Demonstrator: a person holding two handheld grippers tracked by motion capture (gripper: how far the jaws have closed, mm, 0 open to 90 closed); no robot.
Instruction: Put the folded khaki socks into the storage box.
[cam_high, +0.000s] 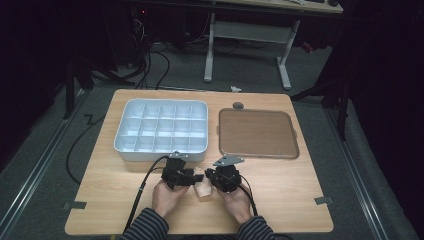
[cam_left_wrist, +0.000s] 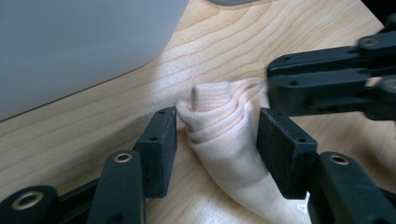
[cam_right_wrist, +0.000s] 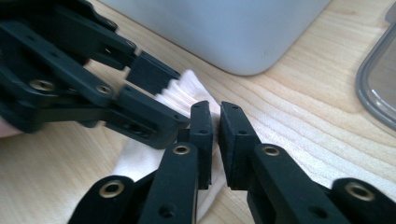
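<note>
- Cream sock, bunched on table before divided tray, between my grippers.
- Left gripper spread astride it; right gripper pinching its edge.
- Folding step; next, left should clamp.

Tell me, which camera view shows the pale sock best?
The left gripper view: the sock lies close, its ribbed cuff and folds plain. The right gripper view has gripper parts across it; the high view shows a small pale patch.

Black hand-held gripper pair, brass screws, striped sleeves.
</note>
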